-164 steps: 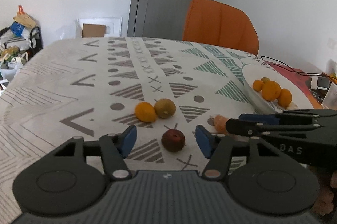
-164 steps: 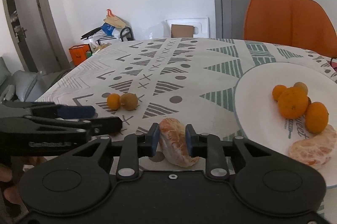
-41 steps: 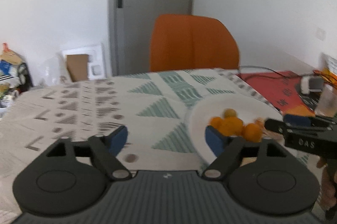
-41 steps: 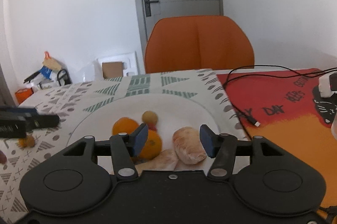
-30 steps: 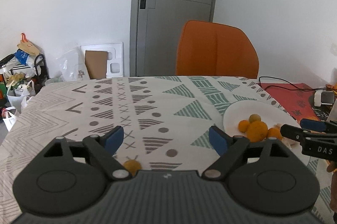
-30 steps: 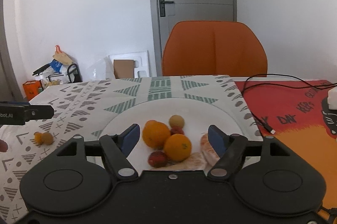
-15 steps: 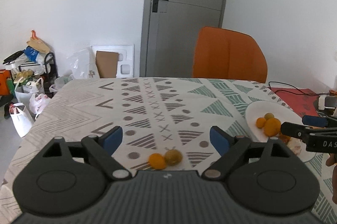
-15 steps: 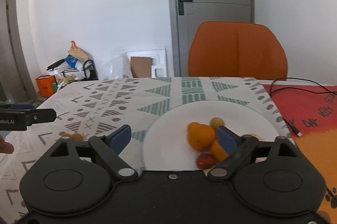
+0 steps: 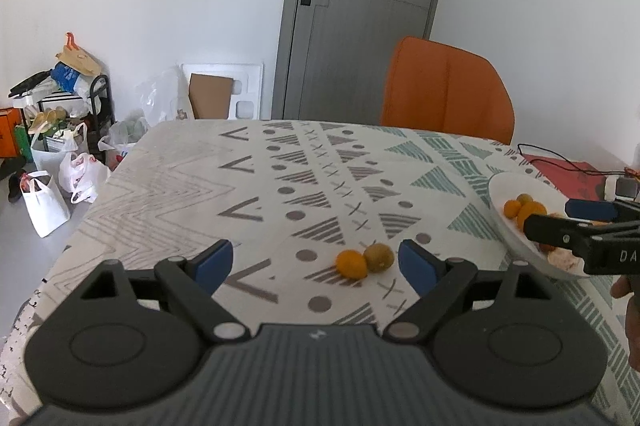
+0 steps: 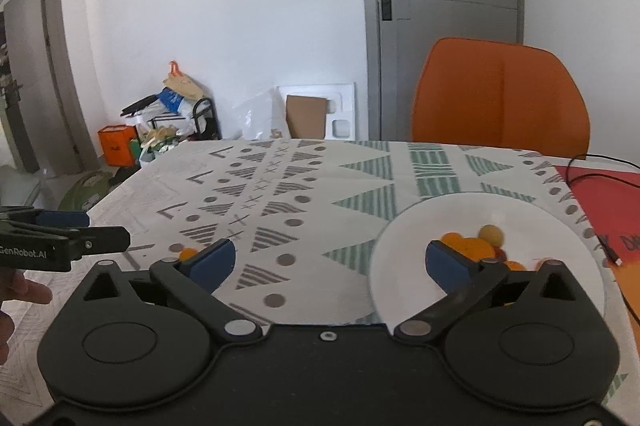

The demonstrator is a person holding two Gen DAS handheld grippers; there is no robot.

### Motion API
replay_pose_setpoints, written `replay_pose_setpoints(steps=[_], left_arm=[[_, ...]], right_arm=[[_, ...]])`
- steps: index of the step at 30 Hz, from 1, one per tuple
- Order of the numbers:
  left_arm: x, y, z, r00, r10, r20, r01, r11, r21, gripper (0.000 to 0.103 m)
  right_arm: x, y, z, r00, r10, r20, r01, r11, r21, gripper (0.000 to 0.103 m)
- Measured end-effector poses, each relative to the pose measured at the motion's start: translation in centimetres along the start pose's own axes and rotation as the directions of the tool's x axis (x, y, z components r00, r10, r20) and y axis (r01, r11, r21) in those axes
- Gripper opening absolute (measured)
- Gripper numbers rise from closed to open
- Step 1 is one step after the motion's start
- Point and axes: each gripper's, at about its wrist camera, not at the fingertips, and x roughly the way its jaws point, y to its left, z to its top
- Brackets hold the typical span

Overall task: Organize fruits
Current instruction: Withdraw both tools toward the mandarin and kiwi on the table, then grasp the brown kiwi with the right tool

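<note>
An orange tangerine [image 9: 351, 264] and a brownish-green round fruit [image 9: 379, 257] touch each other on the patterned tablecloth [image 9: 280, 186]. My left gripper [image 9: 316, 262] is open above the cloth, and both fruits lie beyond its fingertips, toward the right finger. A white plate [image 10: 420, 266] holds several oranges [image 10: 472, 246] and a small tan fruit [image 10: 491, 233]. My right gripper [image 10: 328, 258] hangs empty over the plate's left rim, its jaws opening wide. In the left wrist view the plate [image 9: 504, 222] sits at the right edge, partly hidden by the right gripper [image 9: 560, 222].
An orange chair [image 10: 500, 98] stands behind the table. A red mat [image 10: 600, 210] with a black cable [image 10: 600, 166] lies right of the plate. Bags and boxes [image 9: 52, 146] crowd the floor at the left. The table's left edge [image 9: 100, 194] drops off near them.
Both grippers have drawn back and swung left from the plate. The right gripper's jaws have widened. The two loose fruits have come into view between the left gripper's fingers.
</note>
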Motion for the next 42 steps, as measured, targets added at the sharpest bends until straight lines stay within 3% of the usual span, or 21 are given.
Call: replay_pose_setpoints(steps=[13, 17, 22, 27, 42], left_arm=[[-0.9, 3.1, -0.9, 1.0, 0.0, -0.001, 0.0, 0.999, -0.035, 0.089], [-0.7, 3.7, -1.0, 1.0, 0.003, -0.005, -0.003, 0.999, -0.039, 0.089], [-0.2, 4.2, -1.1, 1.0, 0.009, -0.017, -0.01, 0.999, -0.04, 0.089], [0.6, 4.3, -1.1, 1.0, 0.01, -0.027, -0.011, 0.999, -0.041, 0.088], [3.5, 4.8, -0.9, 0.997, 0.006, -0.072, -0.01, 0.999, -0.052, 0.086]], right_arm=[[1.4, 3.5, -0.1, 0.997, 0.06, -0.054, -0.062, 0.998, -0.03, 0.102], [2.2, 5.0, -0.2, 0.995, 0.064, -0.081, -0.07, 0.994, -0.079, 0.083], [3.7, 5.7, -0.1, 0.988, 0.108, -0.112, -0.117, 0.99, -0.074, 0.078], [5.4, 5.8, 0.0, 0.98, 0.13, -0.149, -0.139, 0.989, -0.057, 0.062], [9.3, 6.3, -0.1, 0.962, 0.182, -0.206, -0.194, 0.98, -0.043, 0.048]])
